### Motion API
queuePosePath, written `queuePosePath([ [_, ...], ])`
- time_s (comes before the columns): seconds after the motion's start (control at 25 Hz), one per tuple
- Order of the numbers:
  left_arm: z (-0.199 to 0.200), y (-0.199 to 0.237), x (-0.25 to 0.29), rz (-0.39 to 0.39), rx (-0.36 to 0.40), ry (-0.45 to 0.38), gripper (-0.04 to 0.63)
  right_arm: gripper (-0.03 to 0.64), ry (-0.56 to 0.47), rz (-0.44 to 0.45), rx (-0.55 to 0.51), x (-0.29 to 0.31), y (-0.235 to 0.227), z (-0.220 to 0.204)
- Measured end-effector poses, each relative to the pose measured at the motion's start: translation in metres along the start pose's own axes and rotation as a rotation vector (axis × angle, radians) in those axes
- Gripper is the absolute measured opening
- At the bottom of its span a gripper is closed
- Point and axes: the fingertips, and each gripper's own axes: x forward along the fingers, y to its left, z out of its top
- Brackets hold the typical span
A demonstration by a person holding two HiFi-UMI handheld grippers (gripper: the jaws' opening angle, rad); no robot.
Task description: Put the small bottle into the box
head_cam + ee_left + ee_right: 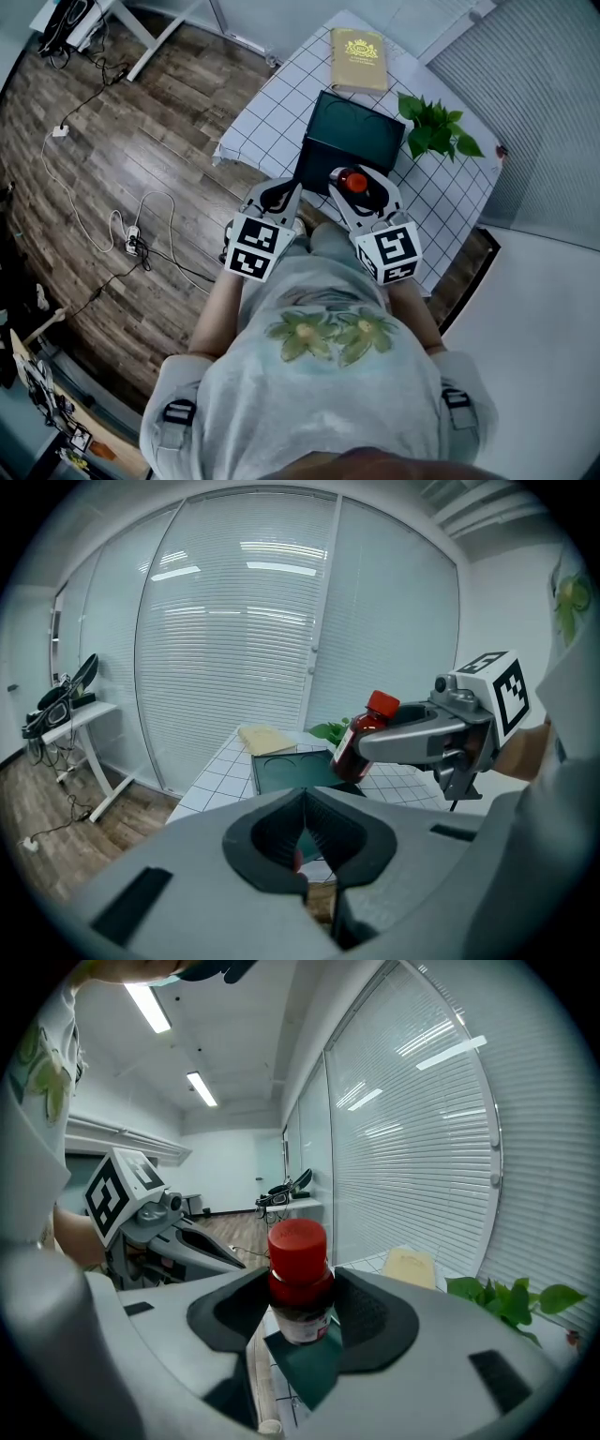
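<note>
Cool, even light from ceiling strips (148,1005) — fisheye bending, dark vignetted corners.

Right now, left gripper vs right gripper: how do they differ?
The left gripper has jaws together, nothing between; the right gripper has jaws clamped on the small bottle below its red cap. The right gripper reaches over the box at its near edge; the left gripper sits by its near-left corner. Both point toward the box, side by side.
</note>
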Motion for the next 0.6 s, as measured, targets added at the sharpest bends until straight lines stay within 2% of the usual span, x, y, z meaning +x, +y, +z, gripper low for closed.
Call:
queuePosePath([
  [0.6,-0.007,-0.0012,-0.0025,0.007,-0.016,0.02,0.012,0.216,0.017,0.007,-0.019,0.0008,-0.0055,-0.0046],
])
